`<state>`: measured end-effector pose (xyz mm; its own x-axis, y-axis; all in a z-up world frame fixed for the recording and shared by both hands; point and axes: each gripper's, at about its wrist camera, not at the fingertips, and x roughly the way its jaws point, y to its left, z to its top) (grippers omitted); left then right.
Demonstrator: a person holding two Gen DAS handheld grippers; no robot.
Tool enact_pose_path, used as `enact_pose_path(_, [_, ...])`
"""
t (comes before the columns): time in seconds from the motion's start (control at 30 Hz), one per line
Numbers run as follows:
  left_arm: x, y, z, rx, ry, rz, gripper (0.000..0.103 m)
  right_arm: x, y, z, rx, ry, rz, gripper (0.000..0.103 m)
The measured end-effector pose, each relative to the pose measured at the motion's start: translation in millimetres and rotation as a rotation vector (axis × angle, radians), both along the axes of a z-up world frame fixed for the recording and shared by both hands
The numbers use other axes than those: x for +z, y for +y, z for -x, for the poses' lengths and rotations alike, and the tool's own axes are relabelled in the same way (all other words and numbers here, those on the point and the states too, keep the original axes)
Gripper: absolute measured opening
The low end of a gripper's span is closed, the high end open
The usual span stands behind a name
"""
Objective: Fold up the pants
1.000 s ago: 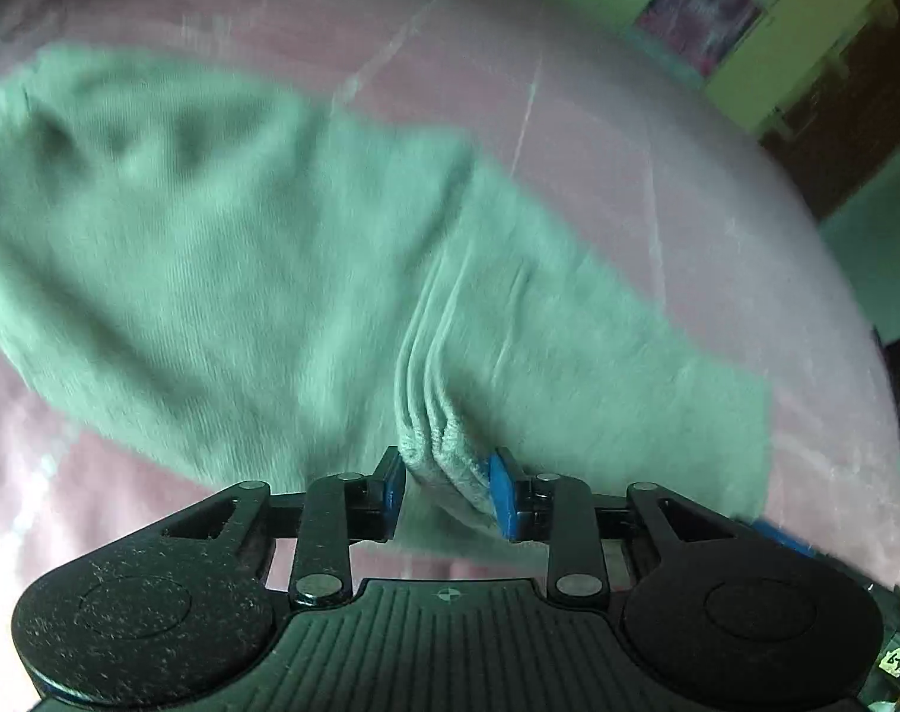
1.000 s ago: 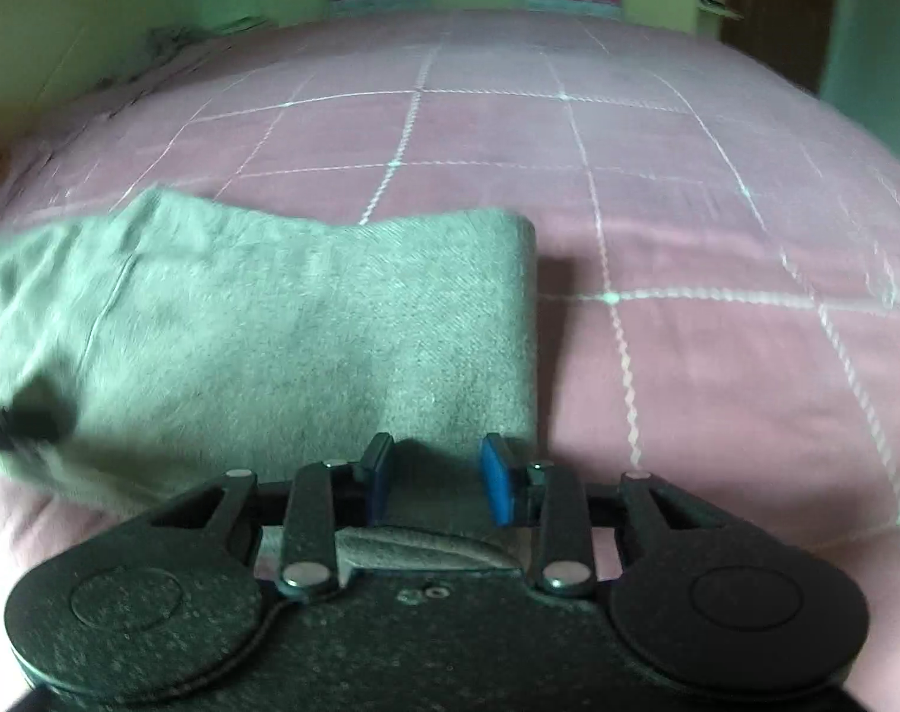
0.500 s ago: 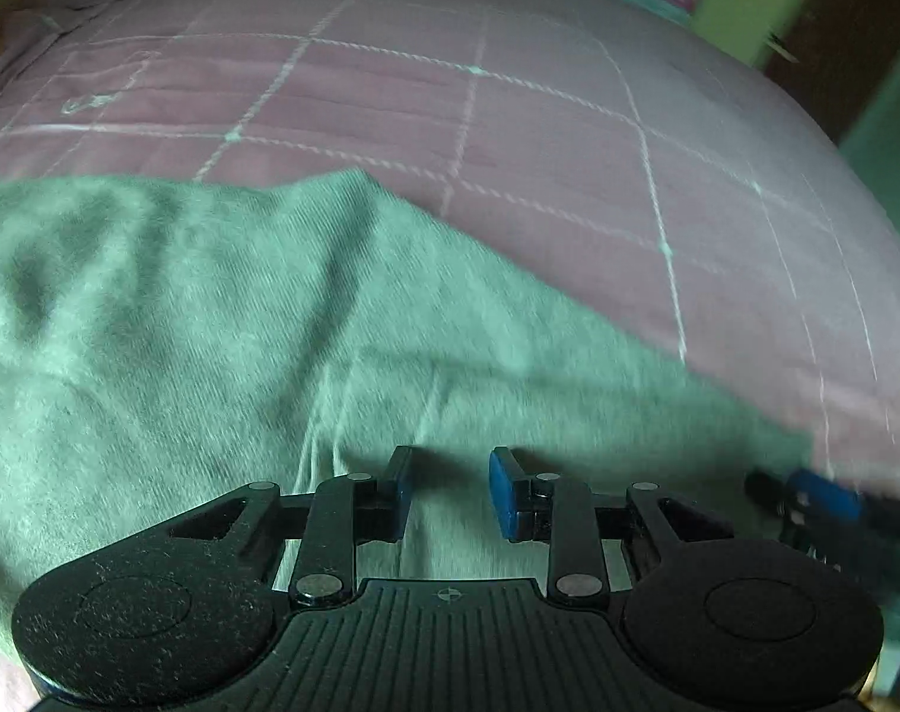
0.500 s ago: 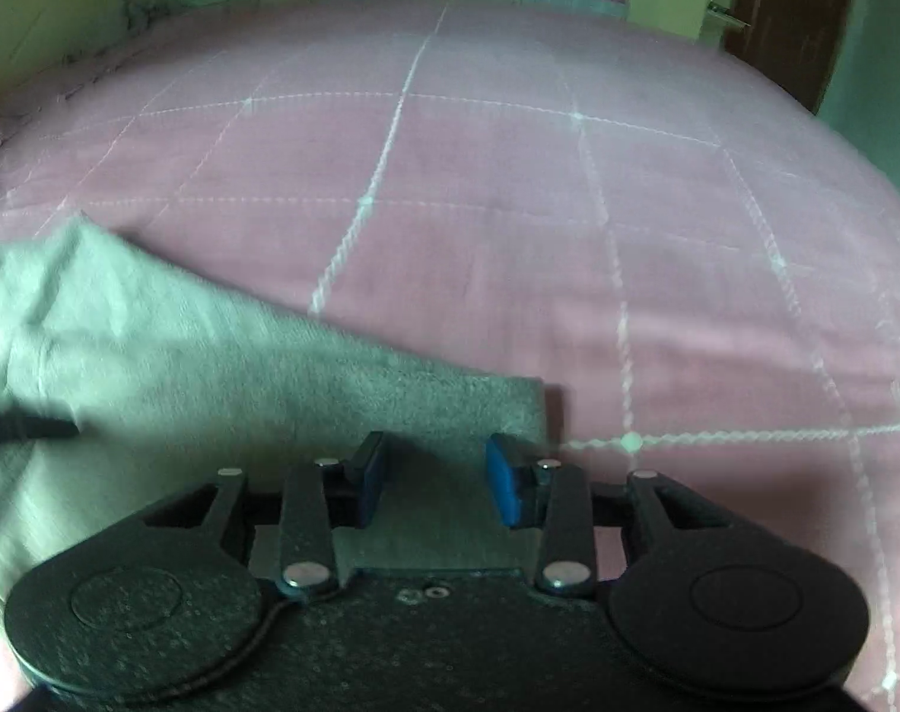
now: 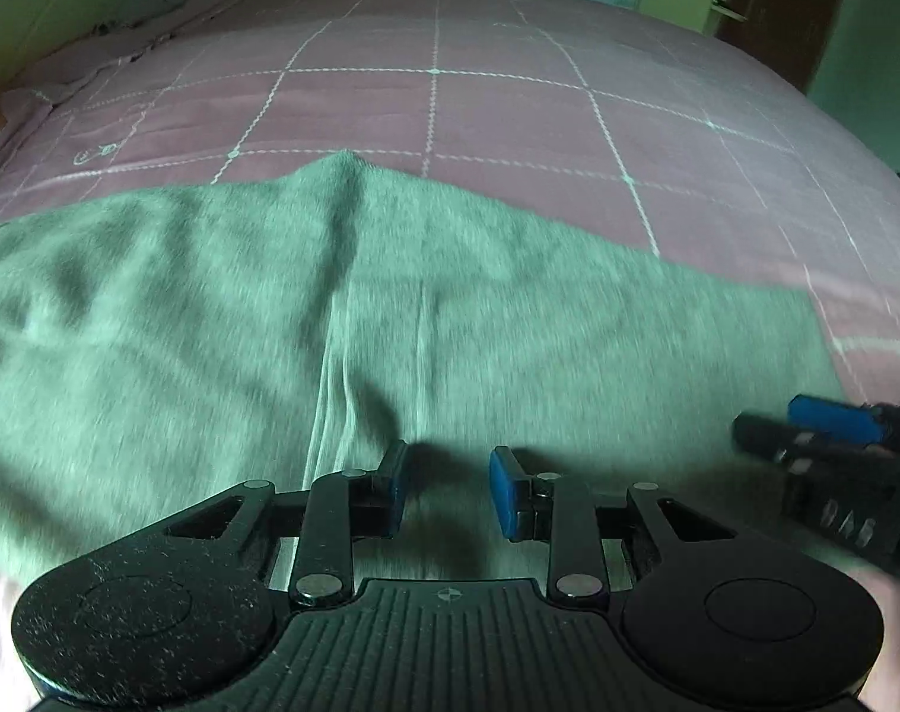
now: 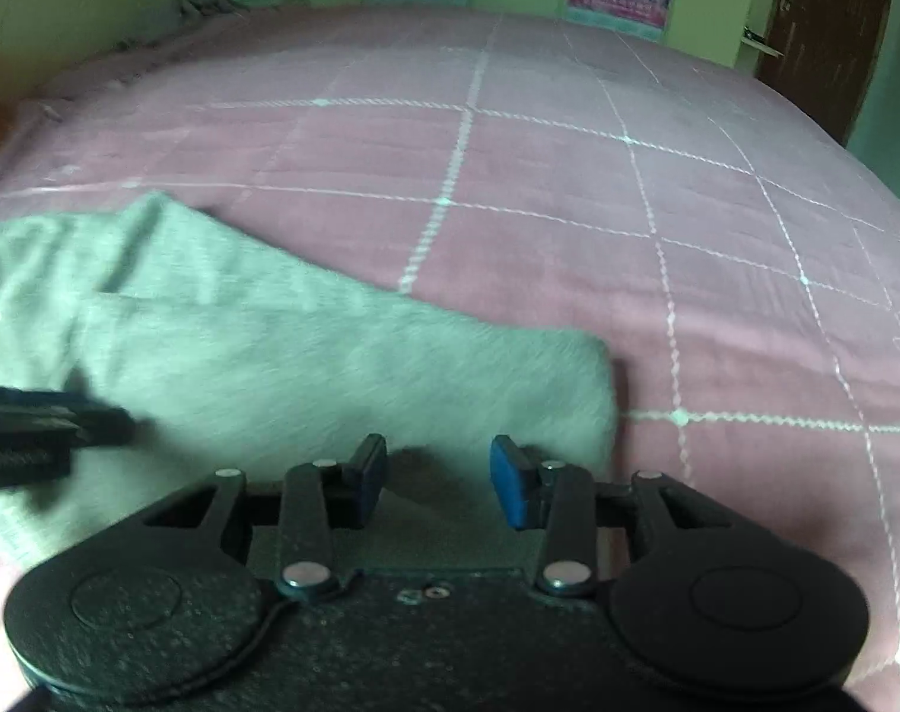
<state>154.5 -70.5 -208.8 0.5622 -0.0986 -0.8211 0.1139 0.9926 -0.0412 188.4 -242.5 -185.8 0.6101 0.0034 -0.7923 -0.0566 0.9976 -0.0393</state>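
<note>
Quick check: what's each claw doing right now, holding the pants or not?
Left claw: open over the green pants, gripping nothing.
Right claw: opening, pants released.

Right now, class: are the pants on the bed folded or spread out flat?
Folded: the pants lie doubled on the bed, ending in a thick rounded fold edge.

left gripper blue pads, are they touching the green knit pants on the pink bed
Apart: the left wrist view shows the left gripper pads spread, with the green knit pants lying flat beneath, unpinched.

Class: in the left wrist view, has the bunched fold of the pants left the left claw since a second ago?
Yes. The pants now lie flat on the pink bedspread, no fold between the left claw's pads.
</note>
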Motion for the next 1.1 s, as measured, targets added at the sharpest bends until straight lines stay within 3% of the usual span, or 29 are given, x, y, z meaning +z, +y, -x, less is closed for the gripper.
enact_pose_path(0.17, [3,4,23,0.004,-0.008,-0.002,0.03,-13,10,41,0.022,-0.029,0.012,0.04])
enact_pose_path(0.6, [8,4,48,-0.013,-0.035,-0.028,0.03,-11,15,60,0.003,-0.015,-0.005,0.04])
enact_pose_path(0.73, [29,33,50,0.058,-0.032,0.076,0.031,-8,16,56,0.002,0.006,-0.001,0.04])
enact_pose_path(0.83, [41,65,58,0.118,-0.046,0.092,0.031,3,16,55,-0.028,0.007,-0.04,0.042])
enact_pose_path(0.87, [44,77,61,0.141,-0.047,0.096,0.033,6,18,57,-0.038,-0.004,-0.068,0.042])
enact_pose_path(0.93, [49,103,65,0.196,-0.045,0.097,0.049,11,28,57,-0.038,-0.024,-0.115,0.042])
enact_pose_path(0.97, [52,117,67,0.232,-0.049,0.093,0.065,12,37,56,-0.026,-0.029,-0.124,0.042])
enact_pose_path(1.0, [55,131,69,0.26,-0.064,0.095,0.072,12,45,54,-0.01,-0.028,-0.129,0.042])
enact_pose_path(1.1, [61,174,71,0.334,-0.08,0.121,0.074,9,75,45,0.047,-0.009,-0.138,0.042])
